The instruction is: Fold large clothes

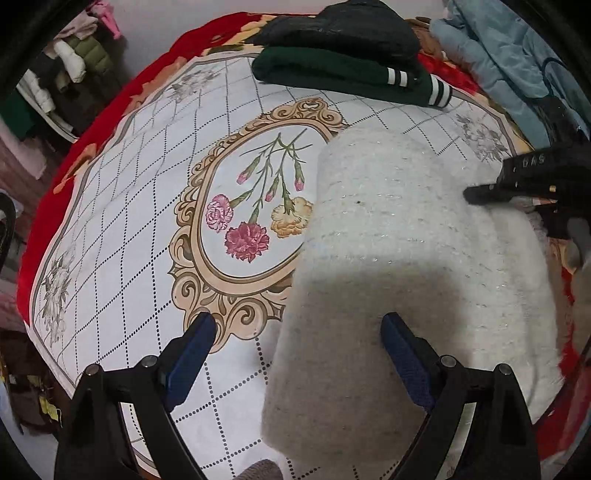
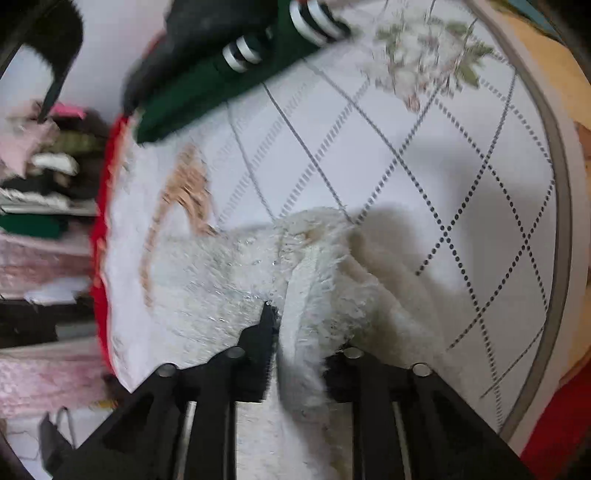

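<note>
Bedroom clutter rings the work area: clothes hang along one wall, and a bed carries a white quilted cover (image 1: pixel 122 236) printed with a dotted lattice and a framed bouquet, laid over a red floral blanket (image 1: pixel 48 221).

Left tool (image 1: pixel 299 328): jaws wide apart, blue pads clear of any cloth, one finger over the bare cover and the other above the near end of the garment. It holds nothing; judged to be poised to take the near edge or press it flat.

Right tool (image 2: pixel 295 332): jaws drawn close with a ridge of fuzzy pile pinched between them. The view is blurred, but the cloth stands up between the fingers, so it appears gripped. This hold seems meant to carry the far side for the next fold.

Task item: a cream-white fuzzy knit garment (image 1: pixel 406 258) with faint glinting threads, lying on the cover beside the bouquet, already doubled into a long band.

Behind it, well apart, a folded dark green sweater with white-striped cuffs (image 1: pixel 332 70) lies under a black garment (image 1: pixel 343 26).
</note>
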Available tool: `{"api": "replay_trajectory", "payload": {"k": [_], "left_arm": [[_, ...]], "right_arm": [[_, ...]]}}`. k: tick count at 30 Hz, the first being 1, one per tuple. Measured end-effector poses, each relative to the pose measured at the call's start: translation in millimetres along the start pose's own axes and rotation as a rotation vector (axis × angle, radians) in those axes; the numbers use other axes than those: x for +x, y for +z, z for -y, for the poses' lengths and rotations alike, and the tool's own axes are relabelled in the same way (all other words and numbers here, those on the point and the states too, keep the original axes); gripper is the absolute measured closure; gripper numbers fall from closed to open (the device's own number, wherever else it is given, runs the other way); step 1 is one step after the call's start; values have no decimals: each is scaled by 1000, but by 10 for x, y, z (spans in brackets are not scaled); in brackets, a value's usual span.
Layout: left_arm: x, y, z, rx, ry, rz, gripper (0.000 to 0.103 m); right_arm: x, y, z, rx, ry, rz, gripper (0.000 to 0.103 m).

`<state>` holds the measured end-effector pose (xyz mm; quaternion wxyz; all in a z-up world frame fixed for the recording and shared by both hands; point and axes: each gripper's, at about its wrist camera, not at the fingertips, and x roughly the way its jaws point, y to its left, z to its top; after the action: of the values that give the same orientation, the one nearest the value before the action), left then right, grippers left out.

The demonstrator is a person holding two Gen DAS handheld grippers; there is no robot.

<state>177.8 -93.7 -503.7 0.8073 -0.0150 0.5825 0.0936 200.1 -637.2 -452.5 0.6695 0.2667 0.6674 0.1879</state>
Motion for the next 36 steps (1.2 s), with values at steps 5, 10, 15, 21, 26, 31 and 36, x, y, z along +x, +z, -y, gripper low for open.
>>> {"api": "replay_trajectory", "payload": {"k": [5, 10, 15, 21, 26, 31, 36], "left_arm": [[-246, 70, -228, -63, -46, 7, 12], [-424, 140, -484, -96, -6, 35, 12], [-333, 170, -557, -68, 6, 20, 12], [-227, 135, -488, -27, -15, -11, 12], [-169, 93, -334, 22, -36, -24, 12], [53, 82, -212, 53, -44, -54, 12], [139, 118, -324, -47, -181, -79, 12]], "right_arm": [[-690, -387, -11, 81, -4, 75, 38], [-1063, -1499, 259, 358, 111, 17, 38], [-530, -1809, 84, 381, 188, -67, 38], [-463, -1720, -128, 270, 53, -18, 98], [-839, -1732, -36, 282, -120, 120, 98], [-249, -1602, 552, 408, -162, 47, 98], [-449, -1432, 458, 361, -79, 7, 88]]}}
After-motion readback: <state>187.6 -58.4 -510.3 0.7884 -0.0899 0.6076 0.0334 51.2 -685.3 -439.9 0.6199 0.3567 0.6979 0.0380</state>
